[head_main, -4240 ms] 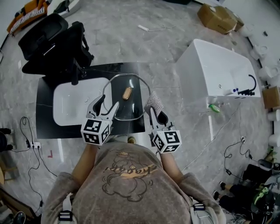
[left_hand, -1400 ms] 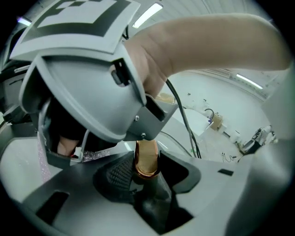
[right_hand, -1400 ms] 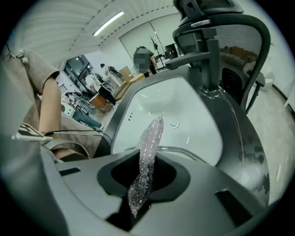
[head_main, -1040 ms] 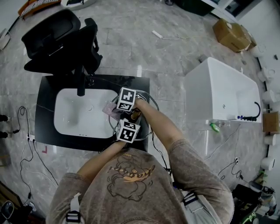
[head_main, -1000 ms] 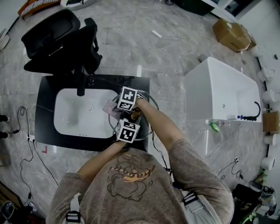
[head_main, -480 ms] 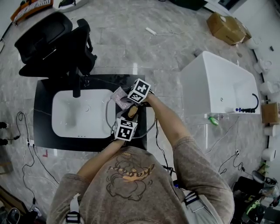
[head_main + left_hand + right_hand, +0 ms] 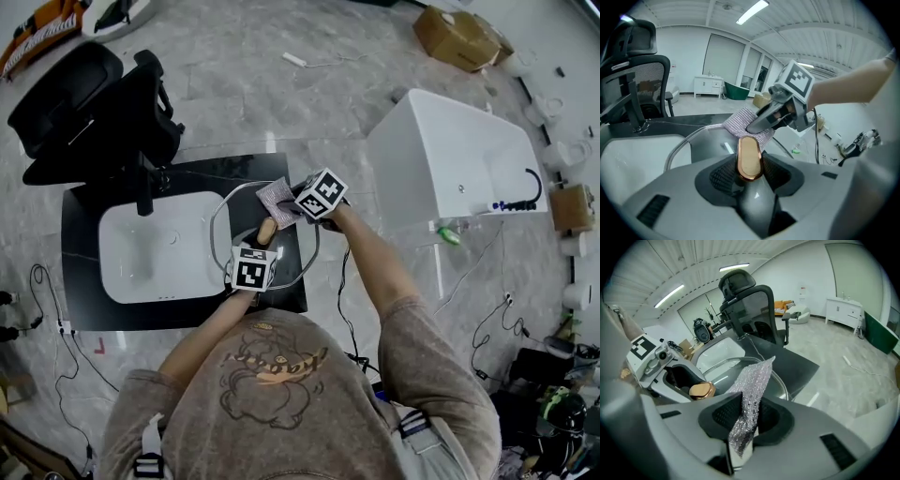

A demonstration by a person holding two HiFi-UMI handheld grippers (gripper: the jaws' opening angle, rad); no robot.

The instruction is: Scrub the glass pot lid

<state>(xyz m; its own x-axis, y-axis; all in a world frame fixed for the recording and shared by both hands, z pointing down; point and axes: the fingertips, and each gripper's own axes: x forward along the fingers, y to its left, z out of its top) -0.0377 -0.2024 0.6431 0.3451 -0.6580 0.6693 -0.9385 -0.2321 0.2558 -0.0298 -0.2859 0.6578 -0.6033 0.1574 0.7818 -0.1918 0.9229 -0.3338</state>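
A black desk is seen from above on a grey marble-patterned floor, with a white basin sunk into its left and middle part. A black office chair stands at the desk's far left corner, and a white tub stands apart to the right.

The glass pot lid is held over the right end of the desk, its left edge overlapping the basin's right rim. It is a large round disc of clear glass, through which the dark desk is seen, and it is bounded by a thin bright metal rim. An oblong copper-coloured knob is fixed at its centre. Whether the lid lies flat or is tipped cannot be told.

The left gripper is closed on the knob, which is pinched between the two dark ribbed pads. The right gripper is closed on a silvery, sparkling scouring cloth, which stands up from between its jaws. In the head view the cloth is seen at the lid's far rim, just beyond the knob.
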